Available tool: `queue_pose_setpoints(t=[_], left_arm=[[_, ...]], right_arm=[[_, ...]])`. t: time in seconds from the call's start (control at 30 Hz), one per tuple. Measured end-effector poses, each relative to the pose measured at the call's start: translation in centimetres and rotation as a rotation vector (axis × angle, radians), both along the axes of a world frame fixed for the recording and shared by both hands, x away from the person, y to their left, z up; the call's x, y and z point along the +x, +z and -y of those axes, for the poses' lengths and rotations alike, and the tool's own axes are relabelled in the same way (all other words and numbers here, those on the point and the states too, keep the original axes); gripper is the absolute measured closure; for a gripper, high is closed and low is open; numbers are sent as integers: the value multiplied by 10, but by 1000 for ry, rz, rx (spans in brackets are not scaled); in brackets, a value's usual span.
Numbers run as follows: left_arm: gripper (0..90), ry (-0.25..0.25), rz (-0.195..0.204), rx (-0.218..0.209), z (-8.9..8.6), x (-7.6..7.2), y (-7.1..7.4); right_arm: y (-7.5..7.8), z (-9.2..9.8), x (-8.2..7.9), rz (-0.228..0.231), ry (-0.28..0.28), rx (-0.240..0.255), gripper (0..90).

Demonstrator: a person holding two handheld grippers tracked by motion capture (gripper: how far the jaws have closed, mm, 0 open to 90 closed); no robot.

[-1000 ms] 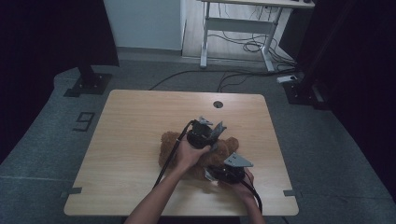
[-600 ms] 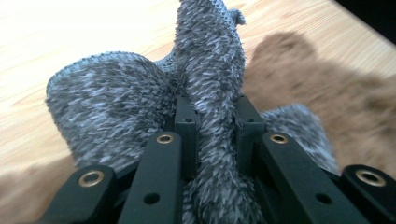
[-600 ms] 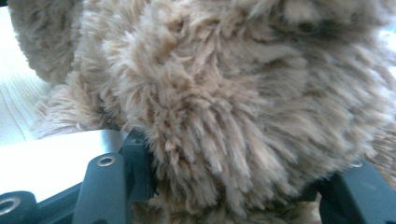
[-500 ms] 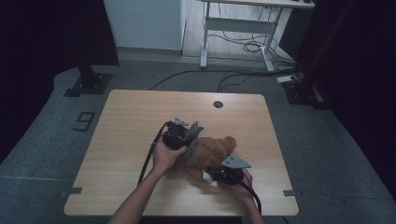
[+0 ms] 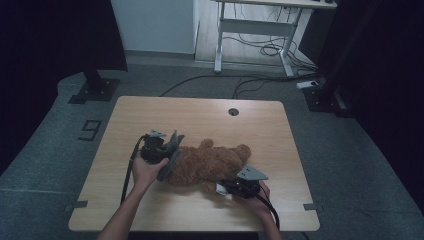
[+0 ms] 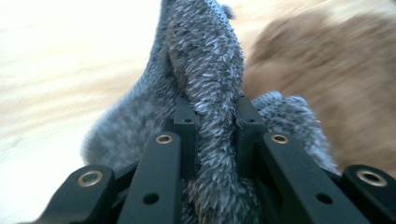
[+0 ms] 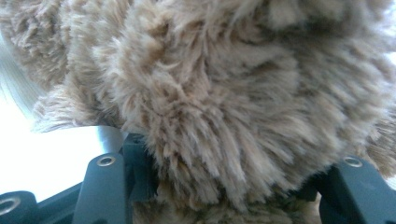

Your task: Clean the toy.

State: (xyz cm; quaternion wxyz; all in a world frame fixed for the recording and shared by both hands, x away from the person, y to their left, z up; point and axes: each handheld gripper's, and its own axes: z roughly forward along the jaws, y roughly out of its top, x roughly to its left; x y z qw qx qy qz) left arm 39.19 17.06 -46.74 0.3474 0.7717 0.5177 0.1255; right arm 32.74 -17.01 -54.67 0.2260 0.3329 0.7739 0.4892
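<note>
The left gripper (image 5: 167, 150), clamped tight on a grey knit garment (image 6: 205, 70), had dragged it leftward off the teddy bear (image 5: 210, 165) at the table's (image 5: 200, 112) centre; the right gripper (image 5: 227, 189) gripped the bear's fur, steadying it for undressing.

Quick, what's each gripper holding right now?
Left gripper: closed on the grey knitted cloth.
Right gripper: closed on the brown teddy bear.
</note>
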Motion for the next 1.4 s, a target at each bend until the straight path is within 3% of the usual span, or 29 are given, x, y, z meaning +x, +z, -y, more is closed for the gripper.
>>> queue_pose_setpoints(t=[0.13,0.23,0.37,0.4,0.5,0.63,0.77,0.93,1.07,1.17,1.23,1.27,1.37,1.4], left_arm=[[751,-11,-87,-15,-16,-5,-33],[752,-31,-100,-52,-14,-8,-45],[753,-21,-43,-65,-16,-4,-24],[753,-13,-11,-95,-19,-2,-9],[752,-23,56,-135,-17,-3,21],[752,-99,130,-147,12,-7,55],[752,-195,147,-146,62,-7,70],[751,-290,123,-142,131,5,66],[743,-328,38,-97,178,21,44],[734,-333,3,-65,188,26,27],[747,-322,-5,-87,185,26,23],[751,-317,-1,-73,182,26,24],[757,-303,26,1,176,23,27],[758,-290,41,46,172,22,29]], right_arm=[[-1,3,1,-11,-7,18,409],[-1,3,1,-12,-7,18,409],[-1,4,1,-13,-11,20,409],[-1,4,1,-14,-11,20,408],[-1,4,2,-13,-8,18,408],[-1,4,2,-11,-8,18,408],[-1,3,1,-11,-13,19,407],[-1,3,1,-8,-14,16,407],[-1,2,0,-4,-18,7,407],[-1,2,0,-7,-18,1,408],[-1,1,0,-12,-21,-6,409],[-1,1,0,-12,-20,-8,409],[-1,0,-1,-5,-18,-16,409],[-1,0,-1,-5,-18,-16,410]])
